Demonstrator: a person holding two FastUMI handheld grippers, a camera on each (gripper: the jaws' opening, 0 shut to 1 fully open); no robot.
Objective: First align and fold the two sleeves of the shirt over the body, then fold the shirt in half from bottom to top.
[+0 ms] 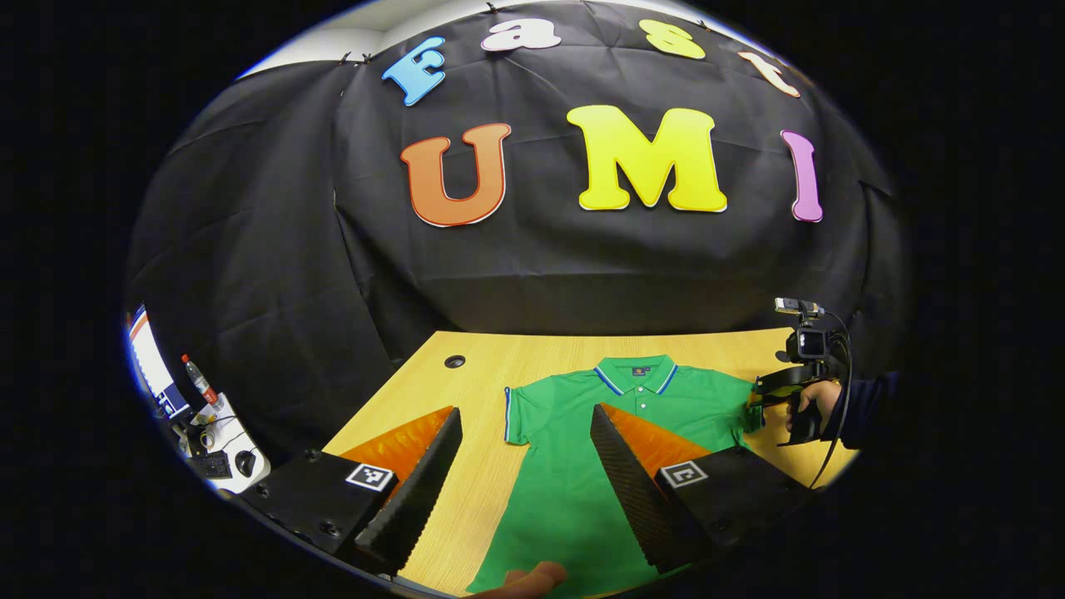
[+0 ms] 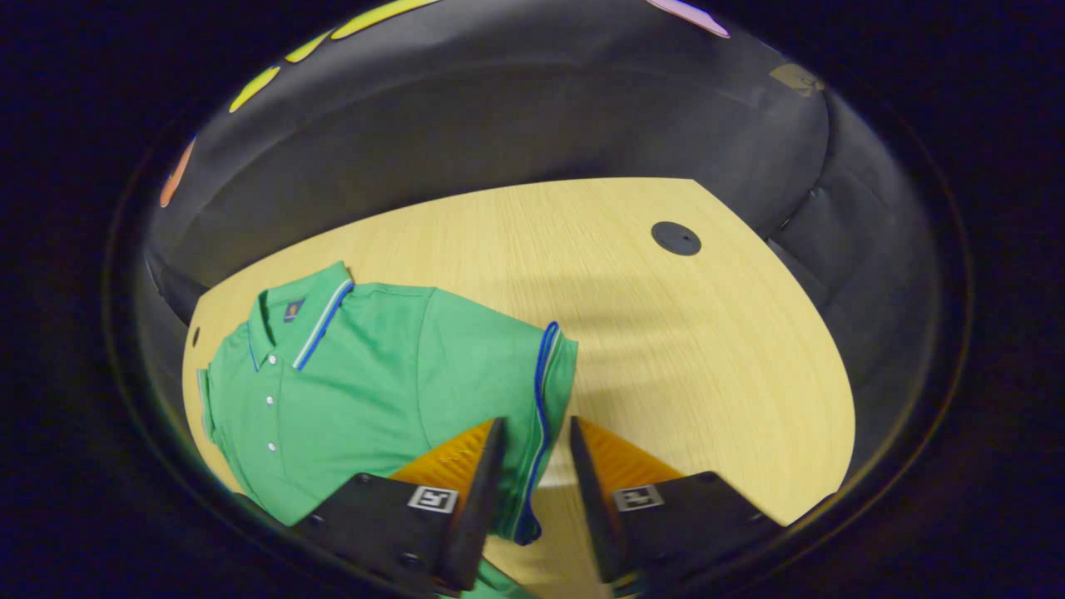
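Observation:
A green polo shirt (image 1: pixel 574 466) with blue-trimmed collar and sleeves lies flat on the wooden table (image 1: pixel 466 391), collar toward the far wall. My left gripper (image 1: pixel 526 412) hovers open and wide over the shirt's near left side; one finger stands over bare table, the other over the body. In the right gripper view, the shirt (image 2: pixel 358 383) spreads to the left, and my right gripper (image 2: pixel 537 428) straddles the blue hem of the sleeve (image 2: pixel 545 374), with a gap still showing between its fingers. From the left gripper view, the right gripper (image 1: pixel 761 399) sits at the shirt's right sleeve, held by a hand (image 1: pixel 819 399).
A round black cable hole (image 1: pixel 454 361) sits near the table's far left corner; another cable hole (image 2: pixel 676 238) is at the far right. A side desk (image 1: pixel 212 441) with a bottle, keyboard and mouse stands off left. A fingertip (image 1: pixel 528 578) shows at the near edge.

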